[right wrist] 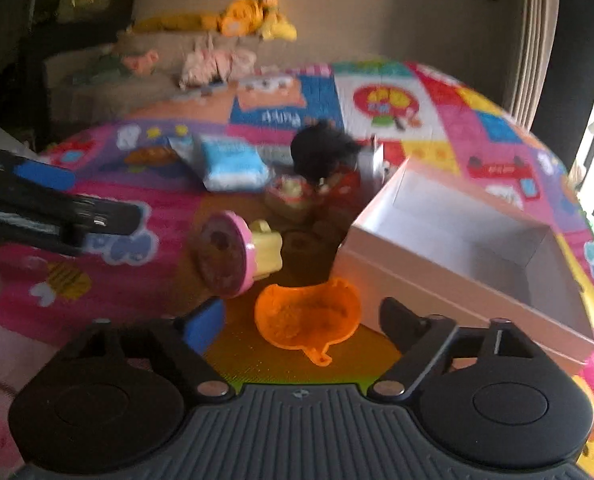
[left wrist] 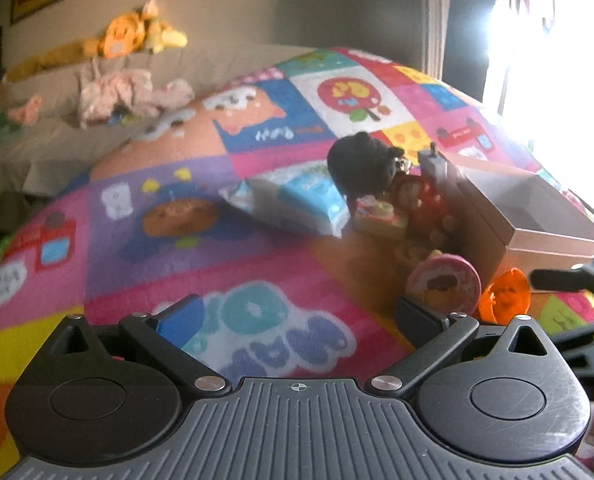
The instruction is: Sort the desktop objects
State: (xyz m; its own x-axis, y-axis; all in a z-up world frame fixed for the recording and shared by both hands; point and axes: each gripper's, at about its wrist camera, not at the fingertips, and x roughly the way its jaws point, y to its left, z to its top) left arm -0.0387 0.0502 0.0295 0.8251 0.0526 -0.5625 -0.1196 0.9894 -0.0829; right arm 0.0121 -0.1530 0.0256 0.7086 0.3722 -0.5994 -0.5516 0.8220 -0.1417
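Here the right gripper (right wrist: 301, 320) hangs with jaws wide and unloaded around an orange cup (right wrist: 309, 314) lying on the patterned mat (right wrist: 97, 280), the open white box (right wrist: 457, 240) at two o'clock and a pink-rimmed toy (right wrist: 225, 252) at eleven. The left gripper (left wrist: 297, 316) also stands open and empty. A skewed closing could pinch the cup's thin rim and flick it against the box wall or into the toy.

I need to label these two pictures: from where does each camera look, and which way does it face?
Left wrist: on the left gripper, facing the colourful mat; right gripper at its right edge.
Right wrist: on the right gripper, over the orange mould; left gripper at left.
Shared: open box, pink toy.
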